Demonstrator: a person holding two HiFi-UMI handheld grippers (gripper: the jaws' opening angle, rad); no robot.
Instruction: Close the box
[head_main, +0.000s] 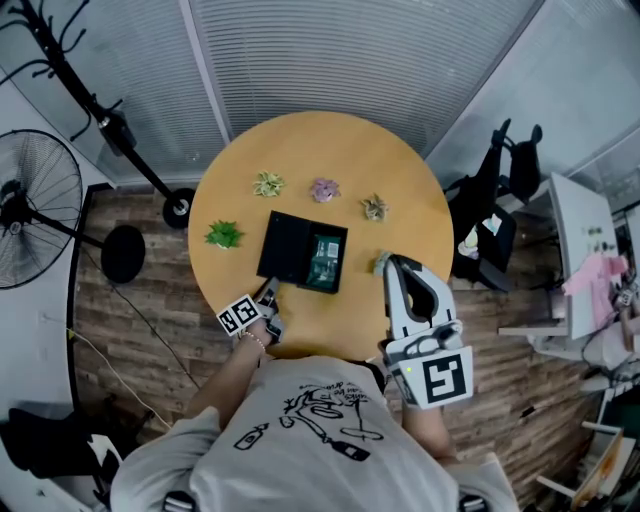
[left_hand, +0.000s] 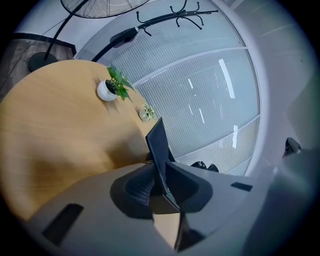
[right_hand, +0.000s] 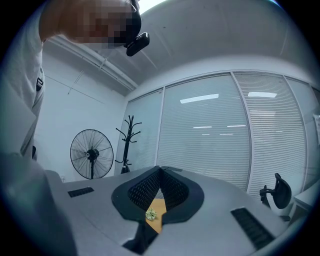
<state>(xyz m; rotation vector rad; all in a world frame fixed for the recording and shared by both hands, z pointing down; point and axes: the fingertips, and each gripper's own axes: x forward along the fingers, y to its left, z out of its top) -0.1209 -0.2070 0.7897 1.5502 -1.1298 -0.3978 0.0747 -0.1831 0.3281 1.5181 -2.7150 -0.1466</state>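
Observation:
A black box (head_main: 325, 262) lies open on the round wooden table (head_main: 300, 150), with greenish contents showing inside. Its flat black lid (head_main: 284, 246) is folded out to the left. My left gripper (head_main: 270, 291) is at the lid's near corner. In the left gripper view the thin lid edge (left_hand: 159, 142) stands upright between the two pads, and the left gripper (left_hand: 161, 176) is shut on it. My right gripper (head_main: 391, 263) hovers right of the box, tilted upward. Its pads (right_hand: 172, 192) meet at the tips and hold nothing.
Several small potted plants stand on the table: a leafy green one (head_main: 224, 235), two behind the box (head_main: 268, 184) (head_main: 325, 189), one at the right (head_main: 375, 207). A floor fan (head_main: 30, 200) and coat stand (head_main: 110, 125) are left; office chairs (head_main: 495, 215) are right.

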